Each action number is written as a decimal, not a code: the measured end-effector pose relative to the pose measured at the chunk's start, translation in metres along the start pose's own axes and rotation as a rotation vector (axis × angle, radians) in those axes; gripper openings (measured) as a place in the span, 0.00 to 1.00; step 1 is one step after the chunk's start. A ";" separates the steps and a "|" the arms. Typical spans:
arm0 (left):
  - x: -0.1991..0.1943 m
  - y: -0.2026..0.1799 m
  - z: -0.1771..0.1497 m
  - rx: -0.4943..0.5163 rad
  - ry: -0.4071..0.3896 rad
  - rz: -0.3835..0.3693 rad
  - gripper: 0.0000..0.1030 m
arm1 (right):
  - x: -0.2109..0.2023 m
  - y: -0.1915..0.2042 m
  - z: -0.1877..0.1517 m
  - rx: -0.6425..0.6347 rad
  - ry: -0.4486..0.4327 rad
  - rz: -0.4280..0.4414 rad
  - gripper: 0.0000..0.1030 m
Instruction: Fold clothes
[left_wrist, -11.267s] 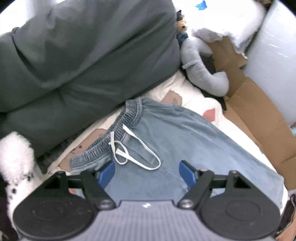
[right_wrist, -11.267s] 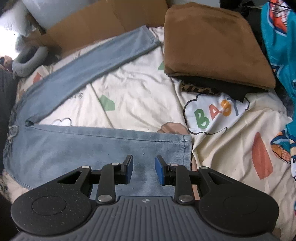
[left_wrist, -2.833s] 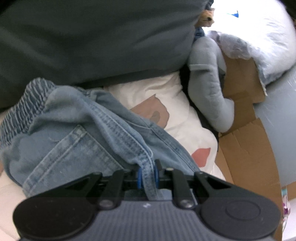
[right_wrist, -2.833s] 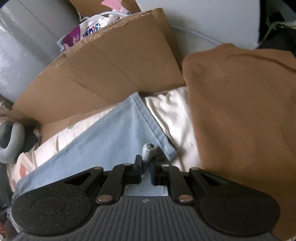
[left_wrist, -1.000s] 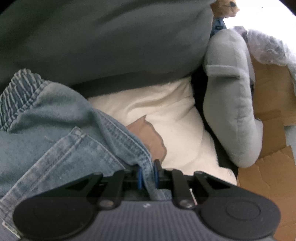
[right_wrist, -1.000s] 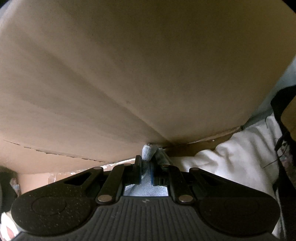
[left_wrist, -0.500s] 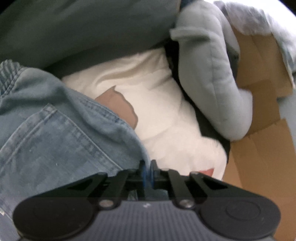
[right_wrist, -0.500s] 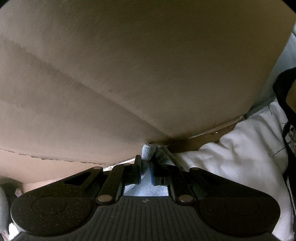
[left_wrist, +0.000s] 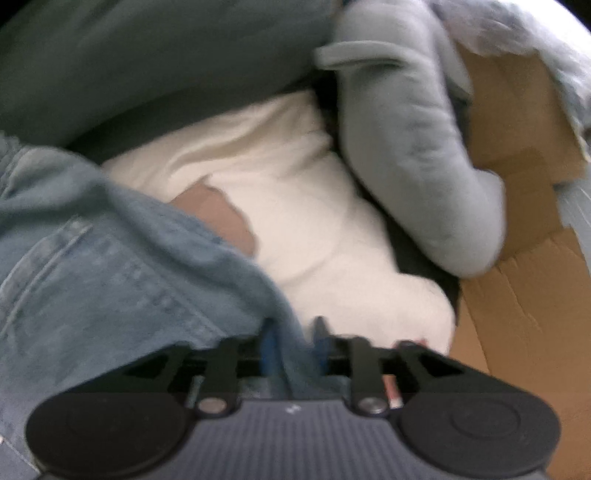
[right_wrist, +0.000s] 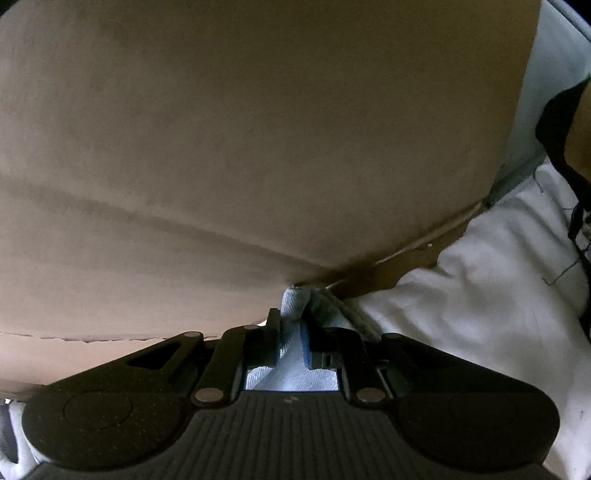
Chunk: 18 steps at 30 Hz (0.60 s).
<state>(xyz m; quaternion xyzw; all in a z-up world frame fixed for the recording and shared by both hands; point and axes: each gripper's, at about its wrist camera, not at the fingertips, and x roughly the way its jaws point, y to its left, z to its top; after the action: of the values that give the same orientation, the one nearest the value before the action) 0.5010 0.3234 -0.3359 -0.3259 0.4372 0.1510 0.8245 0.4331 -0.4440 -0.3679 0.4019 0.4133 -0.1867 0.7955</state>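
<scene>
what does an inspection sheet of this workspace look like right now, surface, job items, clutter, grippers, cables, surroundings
surface: white printed bedsheet, partly bare, brown patch showing beside the denim.
job's things: blue jeans, bunched at the left view's lower left; a hem end sticks up between the right fingers.
clutter: grey neck pillow at the sheet's far edge; dark grey bedding behind the jeans.
grippers: left gripper with fingers slightly apart, denim between them, blurred, grip unclear; right gripper shut on the jeans.
cables: nothing seen.
surroundings: brown cardboard fills the right view, close to the fingertips; more cardboard at the left view's right.
</scene>
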 end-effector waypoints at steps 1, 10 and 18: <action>-0.002 -0.005 -0.002 0.025 0.002 -0.015 0.43 | -0.003 0.000 -0.002 -0.006 0.004 0.008 0.14; -0.026 -0.029 -0.047 0.128 0.056 -0.126 0.47 | -0.032 0.001 -0.018 -0.059 0.042 0.079 0.39; -0.063 -0.042 -0.102 0.247 0.090 -0.225 0.57 | -0.047 -0.002 -0.028 -0.118 -0.016 0.116 0.40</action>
<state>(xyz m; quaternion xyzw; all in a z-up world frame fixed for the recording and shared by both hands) 0.4240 0.2265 -0.3081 -0.2755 0.4499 -0.0118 0.8494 0.3900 -0.4242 -0.3403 0.3761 0.3932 -0.1189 0.8306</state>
